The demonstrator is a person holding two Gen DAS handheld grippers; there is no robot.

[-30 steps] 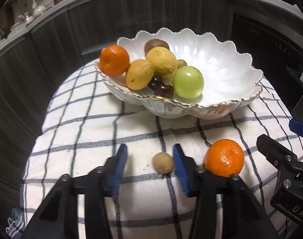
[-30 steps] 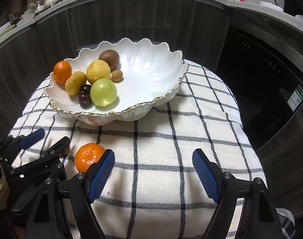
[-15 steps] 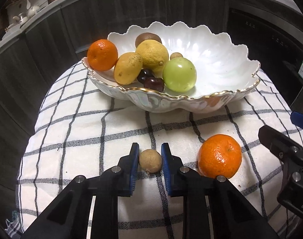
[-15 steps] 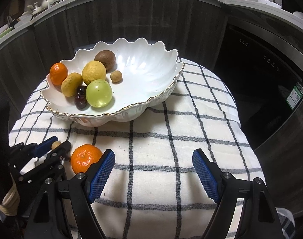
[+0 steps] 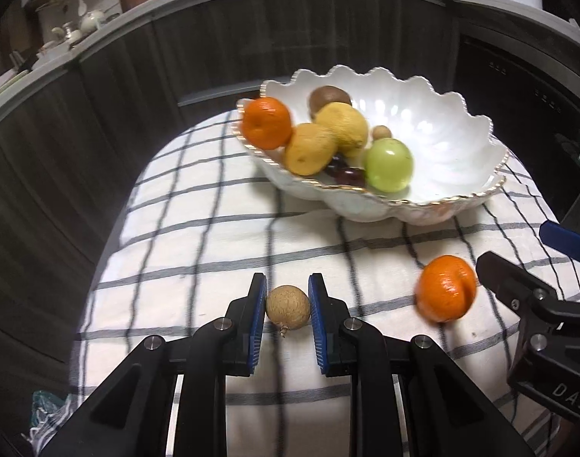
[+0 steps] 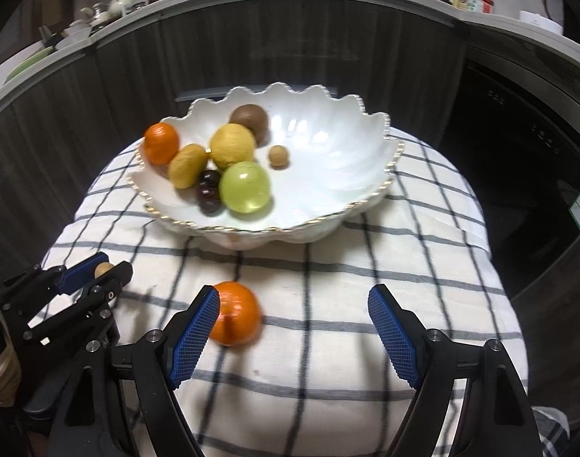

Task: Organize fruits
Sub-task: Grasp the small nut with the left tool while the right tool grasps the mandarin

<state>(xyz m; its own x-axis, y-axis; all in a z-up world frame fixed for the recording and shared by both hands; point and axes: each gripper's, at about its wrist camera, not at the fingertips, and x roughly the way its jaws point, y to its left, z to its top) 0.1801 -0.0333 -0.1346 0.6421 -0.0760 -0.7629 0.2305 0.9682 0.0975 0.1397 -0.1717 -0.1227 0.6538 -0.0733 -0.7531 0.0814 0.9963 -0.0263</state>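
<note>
Two tongs work over a desk draped in a white cloth (image 5: 198,205) with dark grid lines. The left tongs (image 5: 288,306) pinch a small tan round fruit (image 5: 288,307) between their blue pads, one pad pressed against each side of it, a short stem poking out underneath. In the right wrist view the same fruit (image 6: 104,268) peeks out between those pads, off to the left of the right tongs.

The right tongs (image 6: 293,337) stand spread wide with nothing between the pads. A loose mandarin (image 6: 236,314) lies on the cloth just beside their left pad, partly hidden behind it; whether it touches the pad cannot be told. From the left tongs, this mandarin (image 5: 446,294) sits to the right, near the tip of the right tongs.

Beyond both tongs rests a white scalloped bowl (image 6: 328,160) with a gold rim. Inside it, gathered on its left side, are another mandarin (image 6: 160,143) at the rim, two yellow lemons (image 6: 232,145), a brown kiwi (image 6: 249,117), a green round fruit (image 6: 245,186), dark cherries (image 6: 208,186) and a second small tan fruit (image 6: 278,155). The right half of the bowl is bare. Behind the bowl runs a dark wood-grain cabinet front (image 5: 251,38).
</note>
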